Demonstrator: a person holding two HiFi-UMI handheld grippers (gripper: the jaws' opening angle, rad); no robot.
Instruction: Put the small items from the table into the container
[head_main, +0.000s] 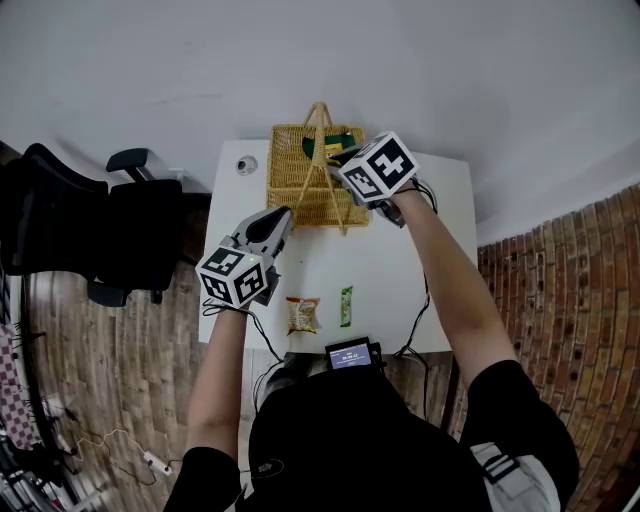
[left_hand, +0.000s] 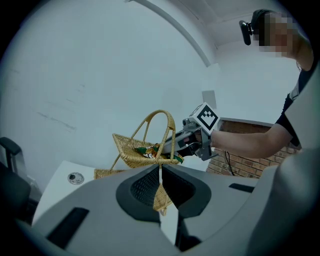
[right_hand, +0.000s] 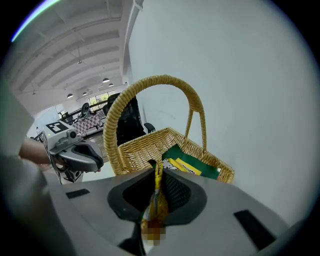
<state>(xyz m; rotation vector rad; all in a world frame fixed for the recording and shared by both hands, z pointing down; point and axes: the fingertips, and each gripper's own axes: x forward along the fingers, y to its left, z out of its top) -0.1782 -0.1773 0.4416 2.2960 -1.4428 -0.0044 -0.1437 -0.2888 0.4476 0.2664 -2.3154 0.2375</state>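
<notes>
A wicker basket (head_main: 300, 185) with a hoop handle stands at the back of the white table (head_main: 440, 240). My right gripper (head_main: 340, 158) hangs over its right side, shut on a yellow-brown snack packet (right_hand: 154, 202) that sticks up between the jaws. A green and yellow packet (right_hand: 192, 164) lies inside the basket. My left gripper (head_main: 279, 219) is at the basket's near left corner, shut, with a bit of the wicker edge (left_hand: 161, 194) between its jaws. A tan snack packet (head_main: 302, 314) and a slim green packet (head_main: 346, 306) lie near the table's front edge.
A small round fitting (head_main: 246, 164) sits in the table's back left corner. A small device with a screen (head_main: 352, 353) is at the front edge, with cables hanging down. A black office chair (head_main: 90, 240) stands left of the table; a brick wall (head_main: 560, 300) is on the right.
</notes>
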